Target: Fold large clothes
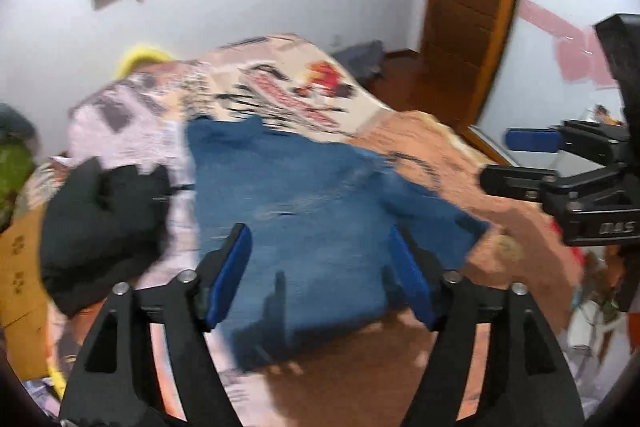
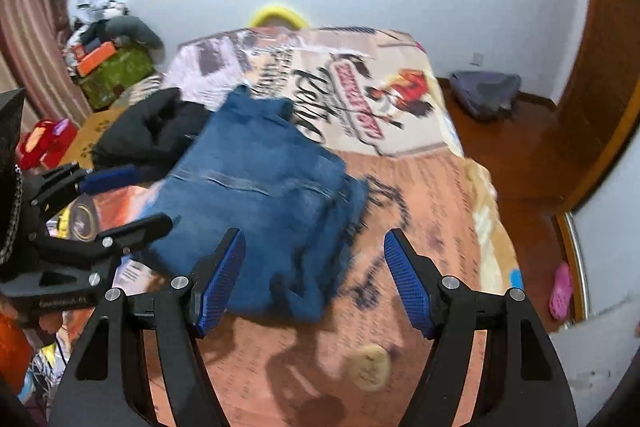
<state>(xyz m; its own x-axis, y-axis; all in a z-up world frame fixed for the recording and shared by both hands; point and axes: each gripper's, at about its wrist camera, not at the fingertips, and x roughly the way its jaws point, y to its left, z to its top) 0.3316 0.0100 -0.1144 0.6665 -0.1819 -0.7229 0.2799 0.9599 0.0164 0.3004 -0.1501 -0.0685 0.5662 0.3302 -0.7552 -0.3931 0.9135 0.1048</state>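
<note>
A blue denim garment [image 1: 316, 211] lies folded into a rough rectangle on the printed bedspread [image 1: 424, 155]; it also shows in the right wrist view [image 2: 260, 195]. My left gripper [image 1: 320, 275] is open and empty, hovering above the garment's near edge. My right gripper [image 2: 316, 283] is open and empty, above the garment's near right corner. The right gripper shows at the right edge of the left wrist view [image 1: 520, 163], and the left gripper at the left of the right wrist view [image 2: 120, 199]. Both views are blurred by motion.
A black garment [image 1: 100, 223] is piled on the bed left of the denim, also in the right wrist view [image 2: 152, 131]. A cardboard box [image 2: 92, 135] and clutter [image 2: 104, 59] stand left of the bed. A wooden door [image 1: 472, 7] and a grey bag [image 2: 484, 95] on the floor are to the right.
</note>
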